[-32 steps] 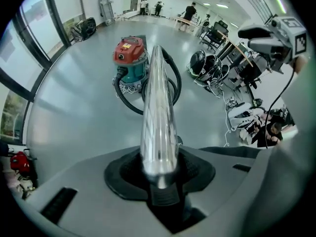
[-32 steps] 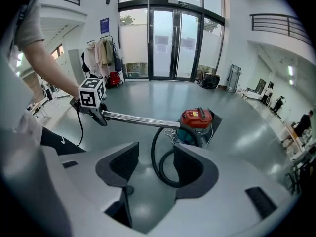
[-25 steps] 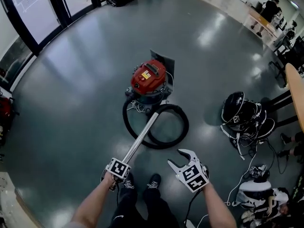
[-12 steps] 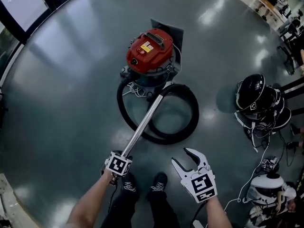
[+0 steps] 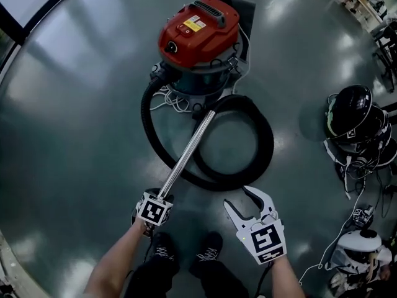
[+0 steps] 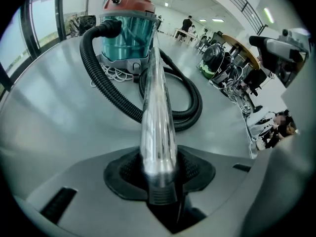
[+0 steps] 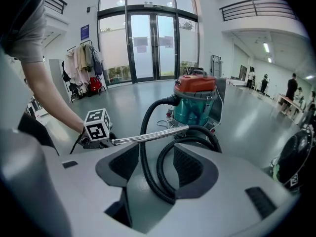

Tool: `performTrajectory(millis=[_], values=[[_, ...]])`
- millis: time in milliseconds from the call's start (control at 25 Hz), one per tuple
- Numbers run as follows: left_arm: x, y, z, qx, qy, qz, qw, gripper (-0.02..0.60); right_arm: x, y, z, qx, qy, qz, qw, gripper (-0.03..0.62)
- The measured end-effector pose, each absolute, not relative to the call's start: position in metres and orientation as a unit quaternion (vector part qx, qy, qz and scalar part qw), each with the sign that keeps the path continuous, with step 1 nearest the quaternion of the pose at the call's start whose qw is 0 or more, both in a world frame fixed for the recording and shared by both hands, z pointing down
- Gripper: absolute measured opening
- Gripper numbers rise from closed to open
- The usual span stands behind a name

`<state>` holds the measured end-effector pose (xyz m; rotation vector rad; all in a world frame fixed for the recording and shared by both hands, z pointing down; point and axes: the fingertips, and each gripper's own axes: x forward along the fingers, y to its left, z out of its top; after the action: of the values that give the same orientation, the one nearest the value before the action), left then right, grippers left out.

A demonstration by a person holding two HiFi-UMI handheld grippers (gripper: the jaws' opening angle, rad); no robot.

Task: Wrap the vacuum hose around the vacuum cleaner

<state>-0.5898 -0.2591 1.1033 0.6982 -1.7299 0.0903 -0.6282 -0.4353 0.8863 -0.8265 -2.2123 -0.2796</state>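
Polished metal wand, ribbed black hose, glossy floor

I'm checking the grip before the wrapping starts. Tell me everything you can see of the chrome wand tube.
The wand is a straight, shiny tube that looks like chromed metal, with no dents showing. Its near end, which has a dark ribbed collar, is clamped between the pads of the left gripper. From there it slants away over the looped black hose. Its far end joins that hose beside the base of the red vacuum cleaner.
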Motion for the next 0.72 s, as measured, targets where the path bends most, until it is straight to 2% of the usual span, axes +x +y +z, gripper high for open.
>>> performTrajectory(millis=[280, 440, 720], values=[[-0.591, -0.268, 1.170, 0.299, -0.748, 0.024, 0.592, 0.150, -0.644, -0.443, 0.972, -0.322, -0.862, -0.106, 0.377, 0.221], [-0.589, -0.258, 1.214, 0.279, -0.741, 0.075, 0.606, 0.149, -0.654, -0.431, 1.015, -0.331, -0.858, -0.098, 0.381, 0.221], [-0.597, -0.262, 1.259, 0.258, -0.754, 0.129, 0.591, 0.149, -0.665, -0.407, 1.076, -0.353, -0.847, -0.089, 0.387, 0.221]])
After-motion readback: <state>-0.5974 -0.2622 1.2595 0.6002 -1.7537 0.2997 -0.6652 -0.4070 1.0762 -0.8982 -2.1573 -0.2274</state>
